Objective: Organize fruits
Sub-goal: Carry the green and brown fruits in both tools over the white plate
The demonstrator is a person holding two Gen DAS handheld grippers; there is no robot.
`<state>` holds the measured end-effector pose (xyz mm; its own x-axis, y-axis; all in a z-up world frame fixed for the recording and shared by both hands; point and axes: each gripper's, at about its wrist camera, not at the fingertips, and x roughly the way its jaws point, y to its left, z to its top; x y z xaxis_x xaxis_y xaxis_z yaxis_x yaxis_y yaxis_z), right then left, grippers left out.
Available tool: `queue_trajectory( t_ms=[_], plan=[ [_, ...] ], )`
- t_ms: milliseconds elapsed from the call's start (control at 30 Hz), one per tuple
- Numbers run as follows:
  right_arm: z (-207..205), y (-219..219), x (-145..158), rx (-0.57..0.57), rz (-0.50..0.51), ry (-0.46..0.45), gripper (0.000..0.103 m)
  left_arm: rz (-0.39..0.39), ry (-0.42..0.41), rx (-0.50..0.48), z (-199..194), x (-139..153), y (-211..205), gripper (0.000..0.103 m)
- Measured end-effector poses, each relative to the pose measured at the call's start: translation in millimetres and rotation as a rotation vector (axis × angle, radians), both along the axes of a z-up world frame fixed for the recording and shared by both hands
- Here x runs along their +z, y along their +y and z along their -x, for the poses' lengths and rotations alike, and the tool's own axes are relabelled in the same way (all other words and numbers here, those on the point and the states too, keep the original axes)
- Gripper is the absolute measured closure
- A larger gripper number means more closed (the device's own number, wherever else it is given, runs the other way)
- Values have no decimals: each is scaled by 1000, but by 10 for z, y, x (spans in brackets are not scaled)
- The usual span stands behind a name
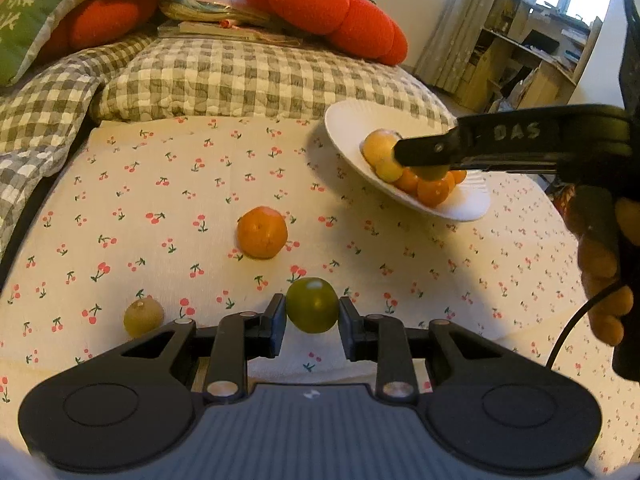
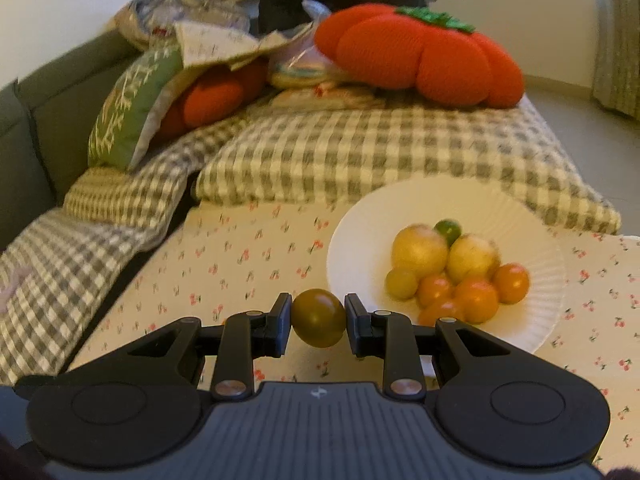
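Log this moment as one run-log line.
left gripper: shut on green fruit | right gripper: shut on olive fruit | plate: fruit pile | cloth: orange, small fruit loose

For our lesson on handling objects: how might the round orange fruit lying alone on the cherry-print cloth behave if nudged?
The round orange fruit would probably roll, being nearly spherical. The soft cherry-print cloth may slow it. It looks firm enough to grip.

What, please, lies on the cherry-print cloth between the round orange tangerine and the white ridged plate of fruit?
Nothing: in the left wrist view, only bare cherry-print cloth lies between the round orange tangerine and the white ridged plate.
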<state>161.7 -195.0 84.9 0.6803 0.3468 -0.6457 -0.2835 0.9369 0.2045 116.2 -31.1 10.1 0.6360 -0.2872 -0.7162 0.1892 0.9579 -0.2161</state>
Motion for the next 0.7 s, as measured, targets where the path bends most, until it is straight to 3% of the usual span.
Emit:
queue_trajectory(
  t_ms=[300,700],
  plan=[
    [8,-379,264,-89,-94,-59,78,32,-29,11,2,110,15,81],
    [-18,-617,294,-167,-136,-63,78,31,-69,-2,-176,292,-196,81]
  ],
)
